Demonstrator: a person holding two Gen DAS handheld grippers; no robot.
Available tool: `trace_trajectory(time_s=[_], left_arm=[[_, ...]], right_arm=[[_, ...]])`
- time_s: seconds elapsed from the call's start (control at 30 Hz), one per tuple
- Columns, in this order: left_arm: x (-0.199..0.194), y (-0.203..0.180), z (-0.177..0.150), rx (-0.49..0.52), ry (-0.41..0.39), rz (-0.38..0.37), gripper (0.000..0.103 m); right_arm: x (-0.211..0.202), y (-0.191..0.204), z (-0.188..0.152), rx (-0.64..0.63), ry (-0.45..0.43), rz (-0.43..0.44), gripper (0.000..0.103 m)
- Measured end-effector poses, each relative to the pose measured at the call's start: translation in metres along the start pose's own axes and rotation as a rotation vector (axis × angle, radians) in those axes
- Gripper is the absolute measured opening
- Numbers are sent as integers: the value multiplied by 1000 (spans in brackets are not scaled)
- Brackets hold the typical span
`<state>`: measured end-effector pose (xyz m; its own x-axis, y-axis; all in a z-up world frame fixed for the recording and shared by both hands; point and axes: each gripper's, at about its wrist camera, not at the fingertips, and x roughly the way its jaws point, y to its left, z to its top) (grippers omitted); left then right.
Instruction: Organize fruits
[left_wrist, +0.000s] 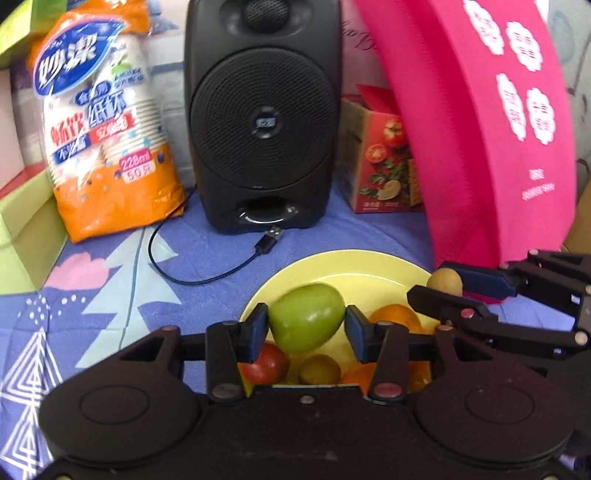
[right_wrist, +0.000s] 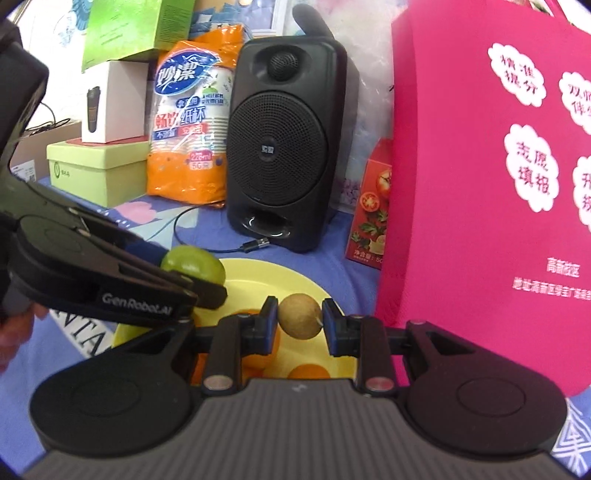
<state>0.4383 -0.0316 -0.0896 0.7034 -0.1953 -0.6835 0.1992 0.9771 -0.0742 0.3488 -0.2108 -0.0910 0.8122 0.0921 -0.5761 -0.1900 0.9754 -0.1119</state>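
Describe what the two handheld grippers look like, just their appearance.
Both the left gripper and right gripper are matte black, with rounded disc-shaped bodies, silver rivets and dark blue finger pads. The left one carries white "GenRobot.AI" lettering; no cables show.

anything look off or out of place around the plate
One oddity: the speaker's USB plug lies unplugged on the tablecloth, its cable looping close to the yellow plate. The fruit seems fine: the left tool holds a green apple, the right tool a small brown fruit.
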Motion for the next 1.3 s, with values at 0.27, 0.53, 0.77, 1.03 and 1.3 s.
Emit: trace_trajectory(time_s=[0.27, 0.53, 0.77, 1.03, 1.3], left_arm=[[-25, 3, -16, 24, -64, 76, 90], [-104, -16, -40, 59, -181, 189, 103], [-181, -44, -77, 88, -203, 285, 103], [-261, -52, -153, 13, -201, 309, 103], [-300, -43, -197, -31, -204, 333, 103]], right_arm=[[-18, 1, -4, -1, -34, 0, 25], [-91, 10, -12, 69, -104, -24, 62], [-168, 46, -23, 29, -106, -150, 103], [-241, 70, -74, 214, 15, -248, 103], [-282, 100, -92, 116, -32, -258, 103]])
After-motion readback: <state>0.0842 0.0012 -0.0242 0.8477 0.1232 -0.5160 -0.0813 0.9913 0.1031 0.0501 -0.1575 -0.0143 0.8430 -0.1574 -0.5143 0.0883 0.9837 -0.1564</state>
